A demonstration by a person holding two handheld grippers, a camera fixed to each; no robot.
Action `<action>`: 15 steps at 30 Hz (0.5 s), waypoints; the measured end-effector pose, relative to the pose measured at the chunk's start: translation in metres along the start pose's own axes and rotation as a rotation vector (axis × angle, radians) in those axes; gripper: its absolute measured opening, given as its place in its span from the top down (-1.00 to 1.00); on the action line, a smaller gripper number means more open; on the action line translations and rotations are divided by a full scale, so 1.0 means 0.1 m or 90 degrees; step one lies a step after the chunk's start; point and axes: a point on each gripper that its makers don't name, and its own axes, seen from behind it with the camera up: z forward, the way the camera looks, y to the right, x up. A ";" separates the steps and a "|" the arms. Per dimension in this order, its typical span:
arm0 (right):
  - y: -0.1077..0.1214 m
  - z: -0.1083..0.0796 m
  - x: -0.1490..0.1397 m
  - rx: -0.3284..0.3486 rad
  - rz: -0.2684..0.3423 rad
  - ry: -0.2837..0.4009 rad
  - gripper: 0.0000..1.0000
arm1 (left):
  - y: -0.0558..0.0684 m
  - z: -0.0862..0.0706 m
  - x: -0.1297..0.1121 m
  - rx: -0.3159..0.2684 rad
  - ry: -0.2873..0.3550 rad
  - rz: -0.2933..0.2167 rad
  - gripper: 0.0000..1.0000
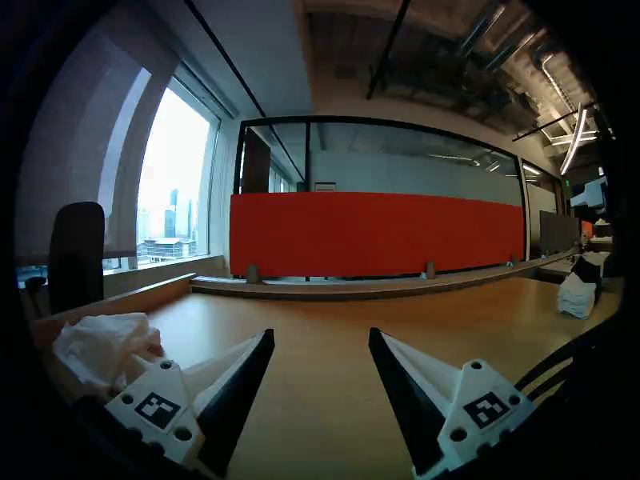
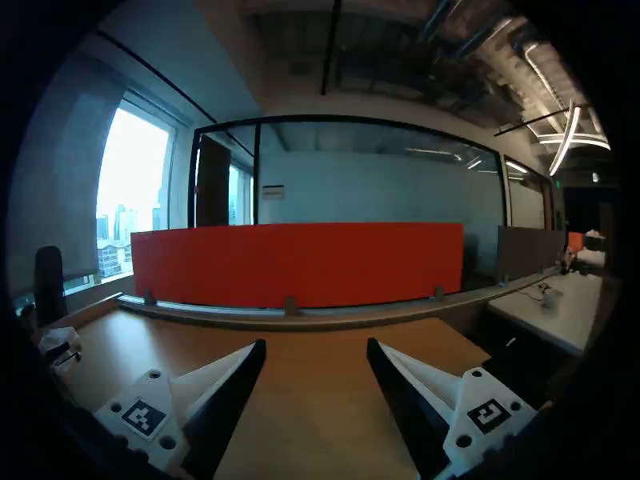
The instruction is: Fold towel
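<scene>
Over a wooden surface [image 1: 336, 312], left tool [image 1: 320, 331]: hangs wide open, grips nothing, bare wood between the two fingers. Crumpled white towel [image 1: 100, 344] low at the left edge of the left gripper view, lying on the surface just beside the left finger; cannot tell whether touching it. Far right on the same surface, a stack [image 1: 576, 298] of folded white cloth, well apart from the towel. Beyond, a red divider [image 1: 376, 234] along the back edge of the surface, with a bright window [image 1: 172, 200] and a dark chair [image 1: 76, 256] off to the left. Right tool [image 2: 315, 342], seen in the right gripper view: likewise spread wide over bare wood, holds nothing. Small white lump [image 2: 58, 340] at that view's far left, dim and tiny, perhaps the same towel.
</scene>
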 end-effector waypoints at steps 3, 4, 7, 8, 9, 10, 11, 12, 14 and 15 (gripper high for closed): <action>0.02 0.00 -0.01 -0.002 0.000 0.001 -0.95 | 0.00 0.00 -0.02 0.000 0.000 0.001 -0.74; 0.03 -0.01 -0.01 -0.003 0.000 0.001 -0.95 | 0.01 0.00 -0.02 -0.001 0.001 0.003 -0.74; 0.04 -0.02 -0.01 -0.003 0.000 0.001 -0.95 | 0.01 0.00 -0.03 -0.002 0.000 0.005 -0.74; 0.04 -0.02 -0.01 -0.003 0.000 0.001 -0.95 | 0.01 0.00 -0.03 -0.002 -0.001 0.005 -0.74; 0.05 -0.02 -0.02 -0.003 0.000 0.001 -0.95 | 0.01 0.00 -0.03 0.000 -0.001 0.005 -0.74; 0.05 -0.02 -0.02 -0.003 0.001 0.001 -0.95 | 0.00 0.00 -0.04 0.001 -0.002 0.005 -0.74; 0.06 -0.02 -0.03 -0.004 0.001 0.001 -0.95 | -0.01 -0.01 -0.04 0.003 -0.003 0.005 -0.74; 0.06 -0.02 -0.03 -0.003 0.002 0.001 -0.95 | -0.01 -0.01 -0.04 0.004 -0.004 0.005 -0.74; 0.07 -0.02 -0.04 -0.003 0.003 0.001 -0.95 | -0.02 -0.02 -0.05 0.005 -0.007 0.005 -0.74; 0.07 -0.02 -0.05 -0.002 0.004 0.001 -0.95 | -0.02 -0.02 -0.06 0.005 -0.008 0.005 -0.74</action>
